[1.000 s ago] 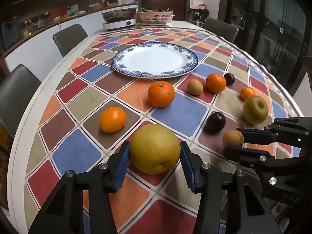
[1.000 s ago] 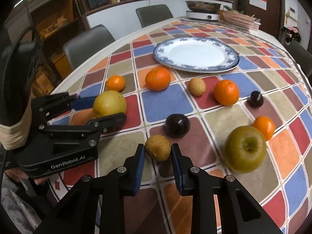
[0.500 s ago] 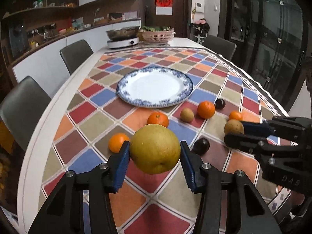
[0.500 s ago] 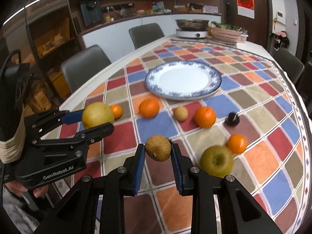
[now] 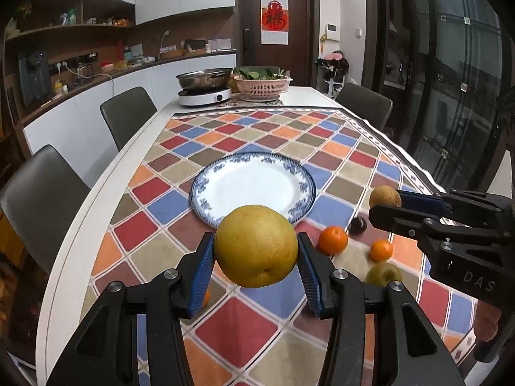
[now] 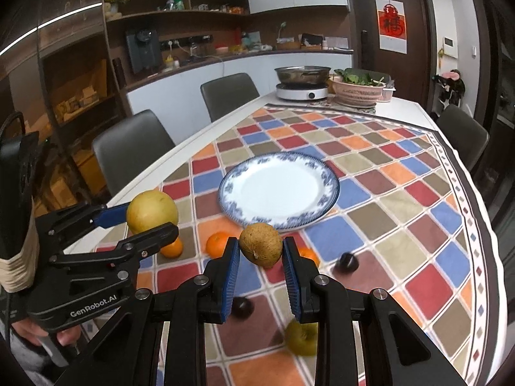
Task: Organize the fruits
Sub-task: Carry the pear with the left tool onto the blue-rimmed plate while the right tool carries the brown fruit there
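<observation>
Left gripper (image 5: 256,251) was clamped on the big yellow pear (image 5: 256,246), blue pads biting at its widest girth, and it hung in the air over the near part of the checked cloth (image 5: 257,331). Right gripper (image 6: 260,251) was closed tight on the small brown fruit (image 6: 261,244), also aloft, just short of the near rim of the plate (image 6: 331,186). Trouble spot number one: that pear was round and smooth-looking and pinched on only two narrow strips, so a jolt or a tilt could have squirted it out. Anything dropped would have landed among the loose fruit below, and a knocked piece could have rolled towards the white left edge of the table (image 5: 96,212). The two grippers rode side by side towards the one plate, so a clash of fingers looked possible. The plate looked shallow too, and a round fruit let go too high might have trundled straight off it. Now the tally: two grippers, two held fruits, one empty plate at the middle of the cloth. Near the front edge lay three oranges (image 6: 219,243) in either view, likely four in all, two dark plums (image 6: 346,262) and one green apple (image 6: 301,337).
</observation>
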`<action>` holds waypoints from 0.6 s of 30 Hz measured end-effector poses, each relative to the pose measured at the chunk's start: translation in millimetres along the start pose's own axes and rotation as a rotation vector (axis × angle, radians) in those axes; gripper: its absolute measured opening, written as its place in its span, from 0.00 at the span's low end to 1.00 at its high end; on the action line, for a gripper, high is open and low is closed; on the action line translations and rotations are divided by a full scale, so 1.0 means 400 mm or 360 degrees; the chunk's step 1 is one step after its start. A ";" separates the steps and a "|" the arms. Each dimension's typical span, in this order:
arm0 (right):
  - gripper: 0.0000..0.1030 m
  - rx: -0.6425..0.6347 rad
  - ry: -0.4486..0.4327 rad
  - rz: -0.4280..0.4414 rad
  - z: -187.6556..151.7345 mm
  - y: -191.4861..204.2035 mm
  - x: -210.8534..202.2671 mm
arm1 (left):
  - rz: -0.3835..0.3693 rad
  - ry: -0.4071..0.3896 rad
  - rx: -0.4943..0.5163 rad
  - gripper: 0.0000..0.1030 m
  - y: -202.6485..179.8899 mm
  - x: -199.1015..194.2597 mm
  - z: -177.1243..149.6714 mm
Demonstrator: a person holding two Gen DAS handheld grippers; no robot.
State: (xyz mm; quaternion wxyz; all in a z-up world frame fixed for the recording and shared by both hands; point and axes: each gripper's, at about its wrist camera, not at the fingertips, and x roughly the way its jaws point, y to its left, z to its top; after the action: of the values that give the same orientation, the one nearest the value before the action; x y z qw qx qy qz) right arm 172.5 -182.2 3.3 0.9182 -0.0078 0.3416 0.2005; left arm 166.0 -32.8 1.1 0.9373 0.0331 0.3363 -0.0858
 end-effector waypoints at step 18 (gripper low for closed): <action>0.27 0.0105 0.0071 0.0056 0.134 -0.093 0.128 | 0.0047 0.0054 -0.0023 0.48 0.016 0.132 0.091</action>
State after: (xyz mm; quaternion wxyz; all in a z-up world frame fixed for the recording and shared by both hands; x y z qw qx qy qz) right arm 255.1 -189.8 7.5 0.9064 0.0241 0.3685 0.2051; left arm 230.2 -38.3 -4.4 0.9328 0.0326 0.3524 -0.0688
